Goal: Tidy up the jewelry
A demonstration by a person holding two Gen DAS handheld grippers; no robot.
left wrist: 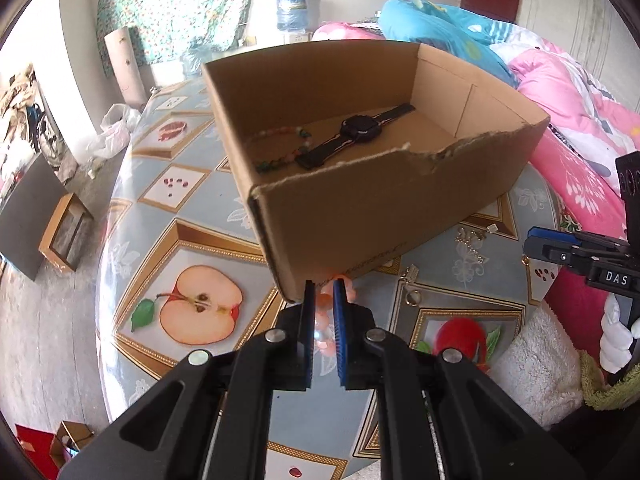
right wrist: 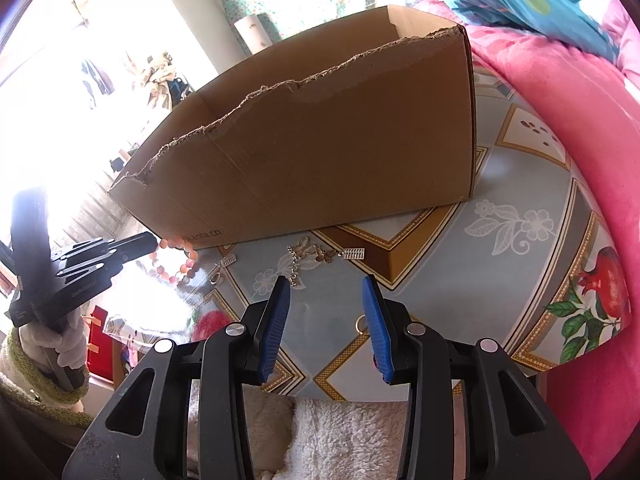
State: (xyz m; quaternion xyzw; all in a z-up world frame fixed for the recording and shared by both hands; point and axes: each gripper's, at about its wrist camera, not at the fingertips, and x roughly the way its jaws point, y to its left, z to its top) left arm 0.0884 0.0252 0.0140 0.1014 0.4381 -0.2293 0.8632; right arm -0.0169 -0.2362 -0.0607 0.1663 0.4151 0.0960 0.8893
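My left gripper [left wrist: 323, 286] is shut on a pink bead bracelet [left wrist: 325, 322], close against the near lower corner of an open cardboard box [left wrist: 360, 208]. Inside the box lie a black watch [left wrist: 360, 130] and a multicoloured bead bracelet [left wrist: 280, 148]. The right wrist view shows the pink bracelet [right wrist: 176, 260] dangling in a loop from the left gripper [right wrist: 154, 244], just above the table by the box [right wrist: 320, 152]. My right gripper [right wrist: 326, 292] stands open with nothing between its fingers, a little short of a silver chain [right wrist: 306, 258] on the table. It shows at the edge of the left view [left wrist: 528, 246].
On the fruit-patterned tablecloth [right wrist: 500, 280] lie a small abacus charm [right wrist: 353, 254], a silver ring with a charm [right wrist: 218, 276] and a gold ring [right wrist: 360, 325]. Pink bedding [right wrist: 560, 100] bounds the table's right side. A white fluffy cloth [right wrist: 340, 432] lies at the near edge.
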